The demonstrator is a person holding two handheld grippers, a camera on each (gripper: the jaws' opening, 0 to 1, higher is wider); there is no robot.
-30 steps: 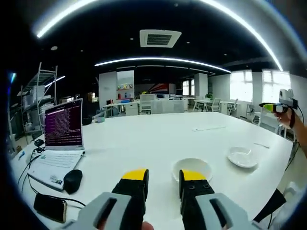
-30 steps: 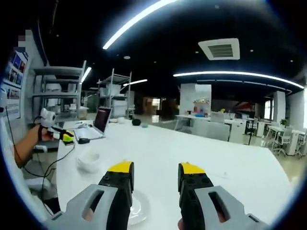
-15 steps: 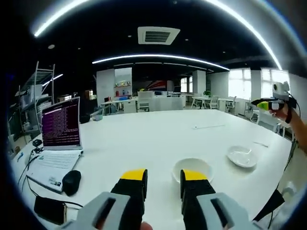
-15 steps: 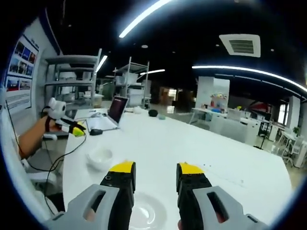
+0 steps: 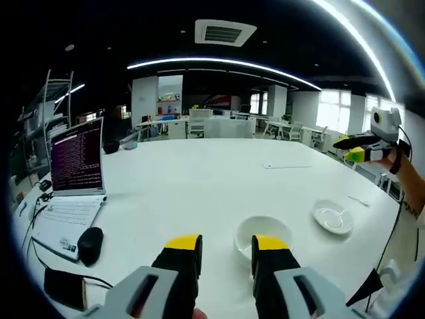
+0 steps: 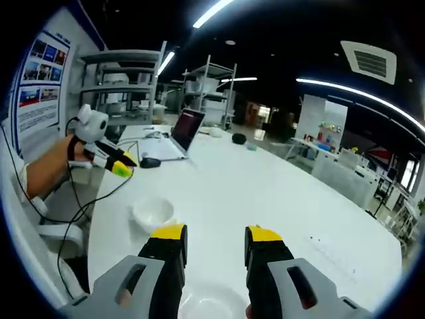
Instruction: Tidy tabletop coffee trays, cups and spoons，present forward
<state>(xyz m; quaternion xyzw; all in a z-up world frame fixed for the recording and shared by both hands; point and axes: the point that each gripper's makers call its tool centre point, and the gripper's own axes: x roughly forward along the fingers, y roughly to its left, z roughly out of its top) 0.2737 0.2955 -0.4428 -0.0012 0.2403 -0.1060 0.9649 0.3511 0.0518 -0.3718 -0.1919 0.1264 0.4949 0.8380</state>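
Cup [image 5: 263, 234] beside saucer [image 5: 333, 216], white table [image 5: 199, 186] (laptop [image 5: 74, 178] left)

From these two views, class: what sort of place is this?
Probably an open-plan office or lab: an open laptop on a large white table, rows of desks and chairs behind, metal shelving along the wall.

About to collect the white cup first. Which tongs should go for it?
Left. The white cup sits just ahead of the open left tongs, partly behind one yellow tip. The open right tongs hang over the saucer, with the cup off to their left across the table.
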